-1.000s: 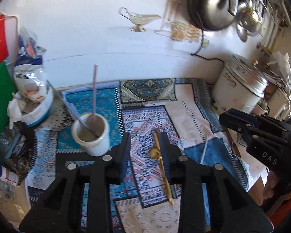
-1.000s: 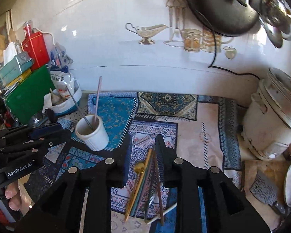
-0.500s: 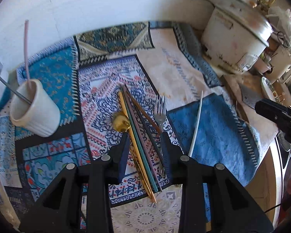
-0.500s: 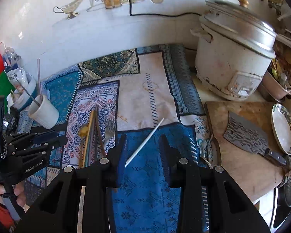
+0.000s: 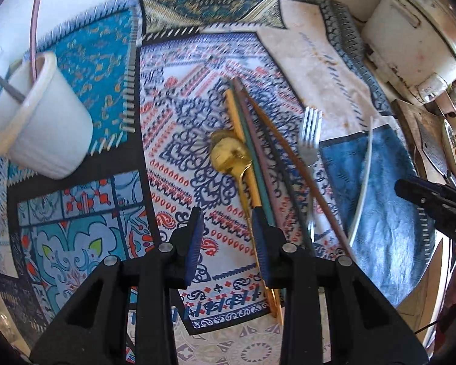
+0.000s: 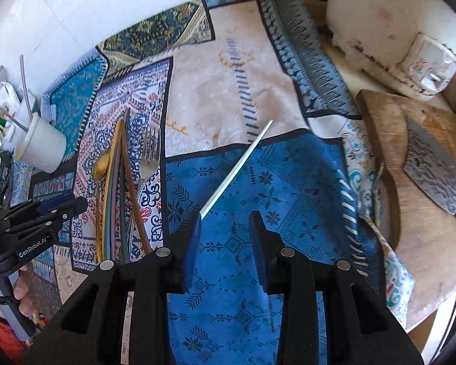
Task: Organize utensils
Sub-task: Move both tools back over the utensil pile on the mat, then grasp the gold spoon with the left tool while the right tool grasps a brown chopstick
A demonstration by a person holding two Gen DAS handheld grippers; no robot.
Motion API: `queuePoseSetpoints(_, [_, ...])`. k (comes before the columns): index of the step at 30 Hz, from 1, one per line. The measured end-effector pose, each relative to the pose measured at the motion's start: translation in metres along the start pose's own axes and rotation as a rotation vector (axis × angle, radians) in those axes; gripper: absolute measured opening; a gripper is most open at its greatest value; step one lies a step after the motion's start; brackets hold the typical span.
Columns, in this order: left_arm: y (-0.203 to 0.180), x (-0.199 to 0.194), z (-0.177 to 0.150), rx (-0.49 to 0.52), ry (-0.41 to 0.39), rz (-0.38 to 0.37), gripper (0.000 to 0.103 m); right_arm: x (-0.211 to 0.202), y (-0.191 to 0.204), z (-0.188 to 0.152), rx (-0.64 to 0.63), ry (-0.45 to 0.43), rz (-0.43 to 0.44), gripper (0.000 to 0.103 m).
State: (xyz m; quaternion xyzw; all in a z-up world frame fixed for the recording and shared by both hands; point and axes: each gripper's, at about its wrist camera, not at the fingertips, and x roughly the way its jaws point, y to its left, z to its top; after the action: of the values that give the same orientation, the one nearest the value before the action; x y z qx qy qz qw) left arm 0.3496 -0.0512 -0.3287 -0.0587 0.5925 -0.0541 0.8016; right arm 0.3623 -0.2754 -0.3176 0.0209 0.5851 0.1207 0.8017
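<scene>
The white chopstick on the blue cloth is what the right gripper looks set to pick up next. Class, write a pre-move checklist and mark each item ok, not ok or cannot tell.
1. Right gripper open and empty: ok.
2. White chopstick between its fingers: not ok; only its near end reaches the left finger.
3. Chopstick free of other utensils: ok; it lies alone on the blue cloth, apart from the fork.
4. Left gripper clear of the right one: ok; it hangs open over the gold spoon.
5. White cup upright with room: ok; two sticks stand in it.
6. Contact with the cloth: cannot tell.
</scene>
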Motion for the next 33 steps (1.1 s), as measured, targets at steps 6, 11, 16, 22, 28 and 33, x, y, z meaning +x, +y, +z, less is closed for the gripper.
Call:
queuePoseSetpoints(6, [0.002,0.009,0.001,-0.027,0.020,-0.037,0.032,0.014,0.019,0.013,-0.066,0.038,0.056,0.029])
queuePoseSetpoints(11, [0.000,0.019,0.010,-0.029,0.031,-0.027,0.027,0.022,0.036,0.025,-0.121,0.057,0.098,0.029])
queuePoseSetpoints(16, [-0.003,0.019,0.014,-0.025,0.017,-0.014,0.027,0.027,0.050,0.028,-0.179,0.076,0.127,0.029])
queuePoseSetpoints(22, [0.000,0.022,0.024,-0.063,0.004,-0.013,0.026,0.035,0.057,0.027,-0.214,0.099,0.145,0.029])
queuePoseSetpoints(28, [0.000,0.026,0.025,-0.090,-0.016,-0.012,0.019,0.045,0.064,0.024,-0.245,0.125,0.153,0.029])
queuePoseSetpoints(33, [-0.001,0.024,0.028,-0.070,-0.027,0.030,0.003,0.051,0.072,0.027,-0.259,0.131,0.145,0.028])
